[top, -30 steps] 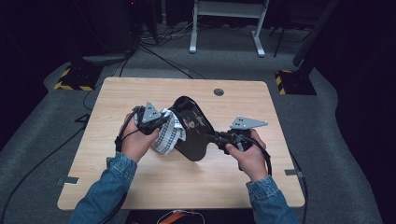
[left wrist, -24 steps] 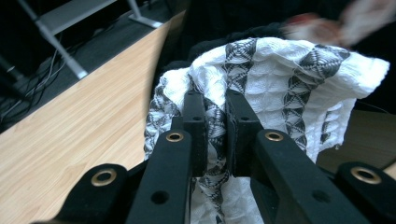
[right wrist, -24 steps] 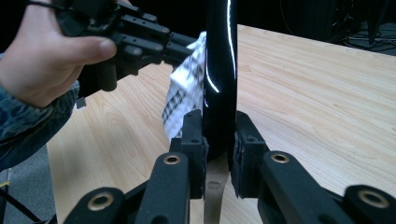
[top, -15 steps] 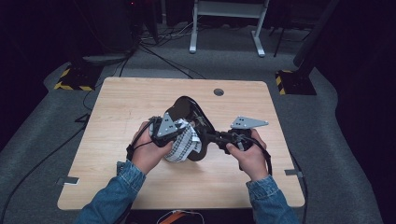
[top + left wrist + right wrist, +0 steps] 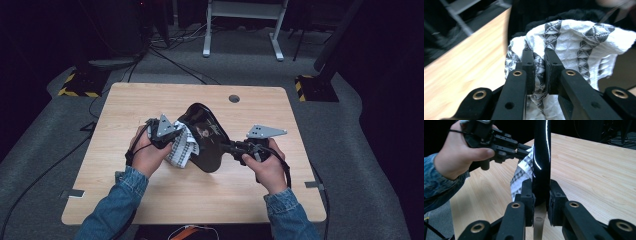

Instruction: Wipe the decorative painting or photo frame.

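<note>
Cloth (image 5: pixel 574 47), white with grey patterned stripes, sat pinched in the left gripper (image 5: pixel 539 67) at tabletop (image 5: pixel 150 100) centre, against the glossy black pan (image 5: pixel 205 135) clamped by the right gripper (image 5: pixel 541 195); the cloth had shifted toward nine o'clock.

Looking like a lab or test studio: light wood table (image 5: pixel 150 200) sitting on grey carpet (image 5: pixel 45 165), cables (image 5: pixel 170 60) trailing across the floor, hazard-striped stand bases (image 5: pixel 80 90) flanking it, a white metal frame (image 5: pixel 245 30) standing behind, dark surroundings closing in.
</note>
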### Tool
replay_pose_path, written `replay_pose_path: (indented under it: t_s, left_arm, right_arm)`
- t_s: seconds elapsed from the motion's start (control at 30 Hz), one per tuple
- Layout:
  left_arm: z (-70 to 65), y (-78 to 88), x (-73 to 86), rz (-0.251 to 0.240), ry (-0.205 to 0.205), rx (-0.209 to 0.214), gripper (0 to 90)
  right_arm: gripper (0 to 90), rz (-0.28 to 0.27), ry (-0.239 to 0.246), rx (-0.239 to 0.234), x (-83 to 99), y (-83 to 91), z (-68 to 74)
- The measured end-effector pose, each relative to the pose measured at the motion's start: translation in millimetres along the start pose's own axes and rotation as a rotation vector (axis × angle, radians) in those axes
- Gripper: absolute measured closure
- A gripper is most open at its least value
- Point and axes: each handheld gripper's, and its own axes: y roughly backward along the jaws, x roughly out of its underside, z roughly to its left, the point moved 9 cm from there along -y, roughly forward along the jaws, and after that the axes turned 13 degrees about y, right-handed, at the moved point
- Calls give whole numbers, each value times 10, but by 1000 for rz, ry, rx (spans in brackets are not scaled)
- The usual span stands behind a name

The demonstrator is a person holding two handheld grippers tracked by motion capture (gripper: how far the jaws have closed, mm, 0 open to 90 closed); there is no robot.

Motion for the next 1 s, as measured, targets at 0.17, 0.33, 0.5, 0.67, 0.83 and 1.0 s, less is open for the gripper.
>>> replay_pose_path:
  t_s: [0.17,0.33,0.5,0.67,0.83,1.0]
  left_arm:
    - [-55,11,-10,-13,46,48,809]
    - [-324,57,-56,-25,5,116,809]
    - [-677,118,-120,-47,-53,178,809]
    - [-707,111,-102,-45,-58,187,810]
    - [-576,78,-49,-32,-38,156,810]
    - [-309,-2,69,-12,-7,98,810]
  right_arm:
    - [779,-1,-1,0,-1,-1,-1]
    - [780,-1,-3,1,-4,-4,0]
    - [784,1,-4,3,-3,-2,-7]
    - [785,2,-5,5,4,8,-12]
    - [784,6,-5,3,10,16,-6]
    - [777,14,-7,-4,15,52,23]
